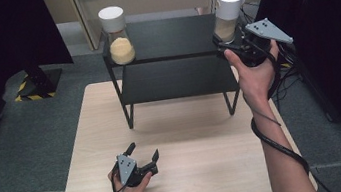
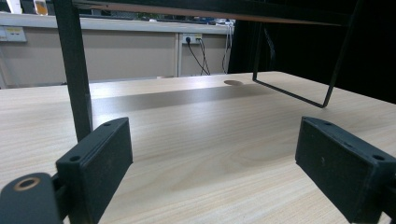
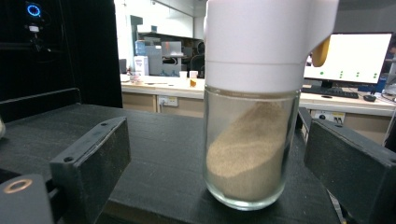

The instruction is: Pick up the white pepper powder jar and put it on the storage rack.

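A glass jar (image 1: 229,14) with a white spouted lid and tan powder stands on the right end of the black shelf's top (image 1: 170,33). My right gripper (image 1: 224,44) is at that jar. In the right gripper view the jar (image 3: 250,154) stands between the open jaws of the gripper (image 3: 215,140), nearer the right pad (image 3: 345,168), with a wide gap to the left one. A second jar (image 1: 117,38), with a white lid and yellow grains, stands on the shelf's left end. My left gripper (image 1: 143,150) rests open on the wooden table (image 1: 194,173), nothing between its jaws (image 2: 212,140).
The black shelf has a lower tier (image 1: 176,77) and thin legs on the table; one leg (image 2: 74,70) rises just beyond my left gripper. Black curtains flank both sides. Cables hang by the table's right edge (image 1: 282,80).
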A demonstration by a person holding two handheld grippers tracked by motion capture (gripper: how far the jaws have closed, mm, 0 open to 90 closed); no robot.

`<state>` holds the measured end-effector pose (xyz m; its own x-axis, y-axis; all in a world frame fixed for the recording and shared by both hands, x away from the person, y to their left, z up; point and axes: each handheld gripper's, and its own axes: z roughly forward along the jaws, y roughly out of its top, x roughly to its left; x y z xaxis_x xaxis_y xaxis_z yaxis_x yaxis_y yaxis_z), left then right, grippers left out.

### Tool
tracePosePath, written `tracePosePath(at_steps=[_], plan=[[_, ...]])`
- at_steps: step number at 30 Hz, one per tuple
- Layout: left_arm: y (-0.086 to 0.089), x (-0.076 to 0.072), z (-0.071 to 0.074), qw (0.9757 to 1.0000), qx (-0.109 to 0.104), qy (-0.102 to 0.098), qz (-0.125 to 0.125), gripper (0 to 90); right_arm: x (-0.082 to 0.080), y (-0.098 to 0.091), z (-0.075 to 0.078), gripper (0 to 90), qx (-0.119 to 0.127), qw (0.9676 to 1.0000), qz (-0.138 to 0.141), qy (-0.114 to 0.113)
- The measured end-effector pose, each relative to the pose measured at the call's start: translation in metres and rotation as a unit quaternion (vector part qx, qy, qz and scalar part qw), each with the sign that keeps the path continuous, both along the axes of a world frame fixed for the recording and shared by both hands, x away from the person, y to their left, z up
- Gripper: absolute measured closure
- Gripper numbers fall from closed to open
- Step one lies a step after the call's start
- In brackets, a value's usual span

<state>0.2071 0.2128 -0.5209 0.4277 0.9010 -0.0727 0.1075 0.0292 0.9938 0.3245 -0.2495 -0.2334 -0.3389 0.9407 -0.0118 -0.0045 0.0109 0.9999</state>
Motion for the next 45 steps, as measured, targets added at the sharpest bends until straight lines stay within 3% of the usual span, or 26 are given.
tracePosePath(at_steps=[18,45], plan=[[0.0,0.0,0.0,1.0,0.001,-0.001,0.0,10.5,-0.022,-0.001,-0.012,7.2,-0.016,0.9995,0.028,-0.007],[-0.001,-0.001,0.0,1.0,0.003,-0.002,0.0,10.6,-0.044,-0.012,-0.041,7.3,-0.017,0.9992,0.034,-0.008]])
